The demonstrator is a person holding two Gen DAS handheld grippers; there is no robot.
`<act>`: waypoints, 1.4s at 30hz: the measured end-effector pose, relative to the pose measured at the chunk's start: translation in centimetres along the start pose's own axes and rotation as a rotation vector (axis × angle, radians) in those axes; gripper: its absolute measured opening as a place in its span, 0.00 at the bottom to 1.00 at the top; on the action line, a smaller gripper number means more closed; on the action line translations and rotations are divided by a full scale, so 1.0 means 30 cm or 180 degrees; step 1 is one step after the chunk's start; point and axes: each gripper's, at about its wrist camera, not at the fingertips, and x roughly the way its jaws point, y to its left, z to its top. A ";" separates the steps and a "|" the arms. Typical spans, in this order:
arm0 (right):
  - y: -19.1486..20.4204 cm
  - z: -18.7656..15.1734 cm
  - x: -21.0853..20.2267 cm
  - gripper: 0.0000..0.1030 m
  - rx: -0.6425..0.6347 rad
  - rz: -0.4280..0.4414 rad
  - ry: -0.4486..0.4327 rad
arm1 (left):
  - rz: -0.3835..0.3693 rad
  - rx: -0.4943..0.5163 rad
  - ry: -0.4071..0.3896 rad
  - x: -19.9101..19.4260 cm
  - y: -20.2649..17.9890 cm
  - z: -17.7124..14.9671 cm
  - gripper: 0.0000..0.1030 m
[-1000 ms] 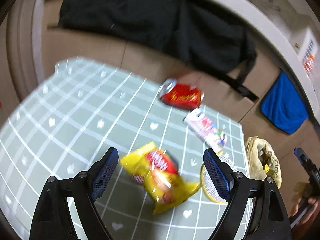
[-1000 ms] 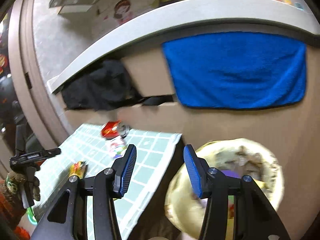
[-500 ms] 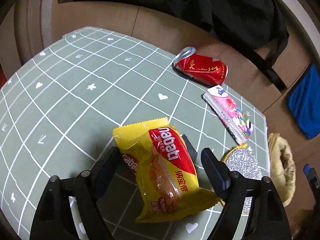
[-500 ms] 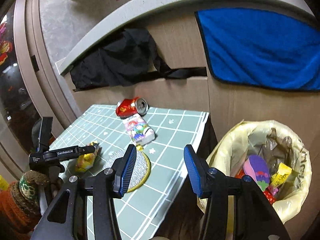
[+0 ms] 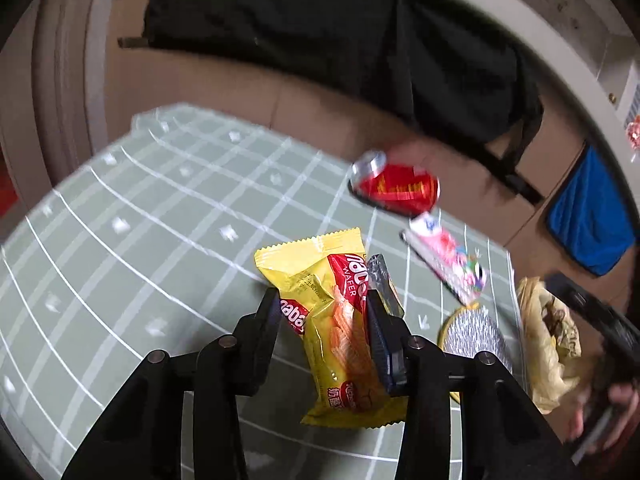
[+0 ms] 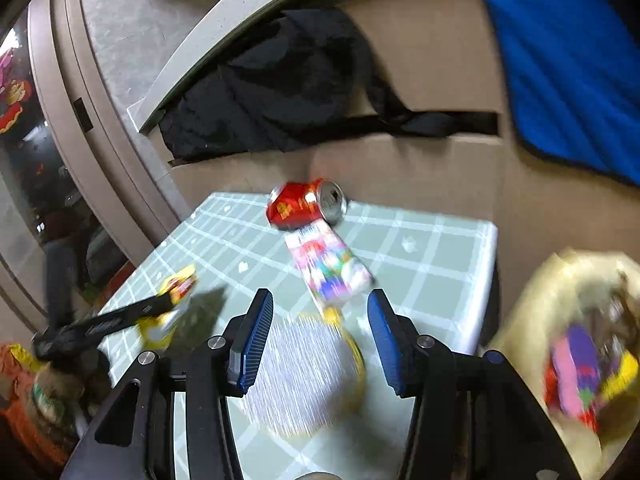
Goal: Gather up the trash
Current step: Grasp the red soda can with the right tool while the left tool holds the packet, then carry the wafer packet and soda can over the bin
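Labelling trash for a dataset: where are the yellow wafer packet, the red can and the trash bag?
yellow wafer packet (image 5: 336, 320): left wrist view, middle of its front.
red can (image 6: 298, 206): right wrist view, red side wall.
trash bag (image 5: 550, 360): left wrist view, yellow outer wall.

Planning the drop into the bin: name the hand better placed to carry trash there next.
Left. The left gripper is shut on the yellow wafer packet; the right gripper is open with nothing between its fingers, above the round foil lid, beside the trash bag.

The yellow wafer packet (image 5: 336, 320) reads "WAFER" beside a partly hidden "naba" brand name.
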 end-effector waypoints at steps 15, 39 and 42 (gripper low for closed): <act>-0.006 0.219 0.639 0.47 0.0648 -0.0390 0.0521 | -0.0135 -0.0103 -0.0193 -0.010 0.211 0.114 0.41; 0.144 0.183 -0.132 0.44 -0.0438 -0.0467 -0.0420 | -0.0366 0.0390 -0.0644 -0.192 -0.136 0.170 0.41; 0.128 0.173 -0.251 0.44 -0.0451 -0.0548 -0.0567 | -0.0458 0.0539 -0.0753 -0.231 -0.246 0.190 0.41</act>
